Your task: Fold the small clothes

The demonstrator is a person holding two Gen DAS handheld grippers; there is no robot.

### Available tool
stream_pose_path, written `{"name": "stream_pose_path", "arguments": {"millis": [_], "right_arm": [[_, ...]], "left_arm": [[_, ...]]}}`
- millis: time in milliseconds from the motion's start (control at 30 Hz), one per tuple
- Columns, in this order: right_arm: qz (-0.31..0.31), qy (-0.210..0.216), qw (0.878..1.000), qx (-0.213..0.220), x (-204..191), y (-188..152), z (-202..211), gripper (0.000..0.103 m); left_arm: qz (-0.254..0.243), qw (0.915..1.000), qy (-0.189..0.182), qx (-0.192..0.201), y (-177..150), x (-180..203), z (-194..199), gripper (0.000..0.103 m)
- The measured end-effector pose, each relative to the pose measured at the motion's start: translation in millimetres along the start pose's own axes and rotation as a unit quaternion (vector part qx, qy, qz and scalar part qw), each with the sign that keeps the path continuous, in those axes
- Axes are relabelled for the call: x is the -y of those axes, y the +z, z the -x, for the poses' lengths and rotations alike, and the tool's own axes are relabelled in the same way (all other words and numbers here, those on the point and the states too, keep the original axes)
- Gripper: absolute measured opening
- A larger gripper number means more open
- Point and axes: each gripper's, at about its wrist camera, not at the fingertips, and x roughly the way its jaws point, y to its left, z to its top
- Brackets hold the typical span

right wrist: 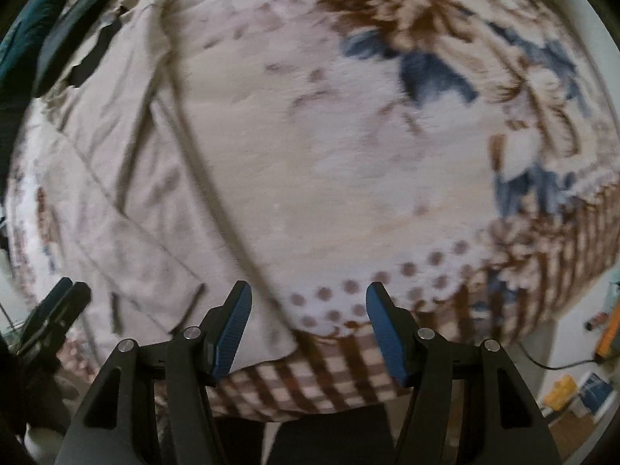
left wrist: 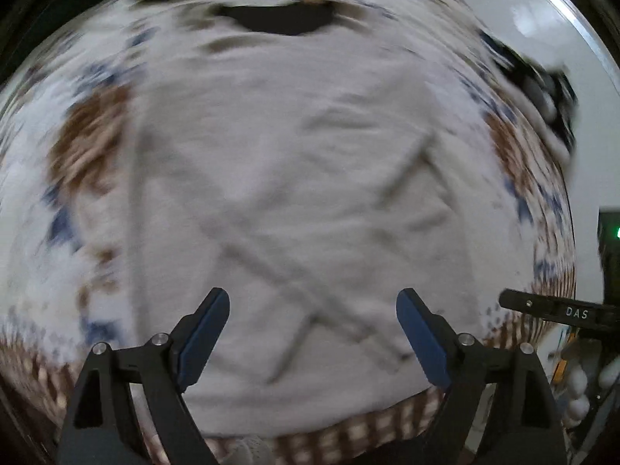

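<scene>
A pale beige garment [left wrist: 279, 178] lies spread flat on a floral blanket [left wrist: 85, 143], with creases crossing it. My left gripper [left wrist: 313, 302] is open and empty, hovering above the garment's near part. In the right wrist view the same garment [right wrist: 116, 178] lies at the left, its edge running diagonally down toward my fingers. My right gripper [right wrist: 309, 298] is open and empty, above the blanket [right wrist: 348, 155] just right of the garment's near corner. The left gripper [right wrist: 58, 310] shows at the lower left of that view. Both views are blurred by motion.
The blanket has brown and blue flowers and a brown checked border [right wrist: 310, 379] at its near edge. Dark clothing [left wrist: 279, 19] lies beyond the garment. Dark items [right wrist: 46, 31] lie at the far left. A white floor with small objects [right wrist: 573, 387] lies at the right.
</scene>
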Motion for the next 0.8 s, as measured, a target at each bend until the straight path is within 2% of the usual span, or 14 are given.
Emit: {"name": "stream_pose_path", "arguments": {"millis": [100, 200, 267, 333, 367, 400, 433, 467, 500, 533, 567, 600, 633, 800], "right_arm": [[0.008, 0.041, 0.999, -0.025, 0.7, 2.3, -11.6, 0.067], [0.019, 0.064, 0.996, -0.055, 9.3, 4.3, -26.2, 0.067], [0.019, 0.065, 0.995, -0.069, 1.3, 0.9, -25.4, 0.067], [0.019, 0.067, 0.994, -0.084, 5.3, -6.7, -32.0, 0.067], [0.018, 0.069, 0.994, -0.088, 4.7, -6.7, -33.8, 0.067], [0.018, 0.074, 0.993, -0.093, 7.8, -8.0, -36.6, 0.067], [0.018, 0.074, 0.992, -0.097, 10.4, -8.9, -39.1, 0.067], [0.018, 0.076, 0.992, -0.099, 10.1, -5.4, -42.5, 0.066], [0.018, 0.077, 0.992, -0.101, 6.0, -2.7, -46.7, 0.060], [0.018, 0.075, 0.992, -0.103, -4.2, -3.7, -51.5, 0.042], [0.021, 0.076, 0.991, -0.109, -5.7, -2.2, -53.2, 0.032], [0.023, 0.079, 0.990, -0.114, -10.6, 3.0, -53.8, 0.011], [0.025, 0.079, 0.990, -0.115, -11.7, 2.2, -51.3, 0.005], [0.022, 0.114, 0.987, -0.110, -26.5, 7.0, -26.9, 0.003]], "left_arm": [[0.068, 0.9974, 0.017, -0.017, -19.7, -54.7, 9.1, 0.088], [0.121, 0.9898, 0.043, -0.061, -51.0, -106.5, -0.5, 0.086], [0.136, 0.9849, 0.039, -0.101, -69.1, -126.6, -13.6, 0.086], [0.151, 0.9810, 0.012, -0.121, -83.5, -138.1, -24.0, 0.084], [0.159, 0.9794, -0.009, -0.125, -87.4, -140.1, -27.3, 0.078], [0.163, 0.9778, -0.033, -0.127, -90.1, -139.7, -31.1, 0.062], [0.162, 0.9774, -0.042, -0.130, -91.3, -137.1, -34.4, 0.049], [0.159, 0.9772, -0.046, -0.134, -91.9, -134.2, -37.7, 0.026], [0.158, 0.9770, -0.049, -0.134, -91.3, -130.2, -40.8, 0.008], [0.163, 0.9767, -0.051, -0.130, -91.0, -129.0, -40.2, 0.005], [0.176, 0.9752, -0.058, -0.121, -89.2, -127.9, -38.1, 0.004], [0.192, 0.9723, -0.070, -0.113, -88.1, -130.0, -33.1, 0.003], [0.207, 0.9691, -0.080, -0.108, -87.2, -133.4, -27.5, 0.003], [0.276, 0.9490, -0.133, -0.074, -65.5, -150.5, 10.2, 0.003]]}}
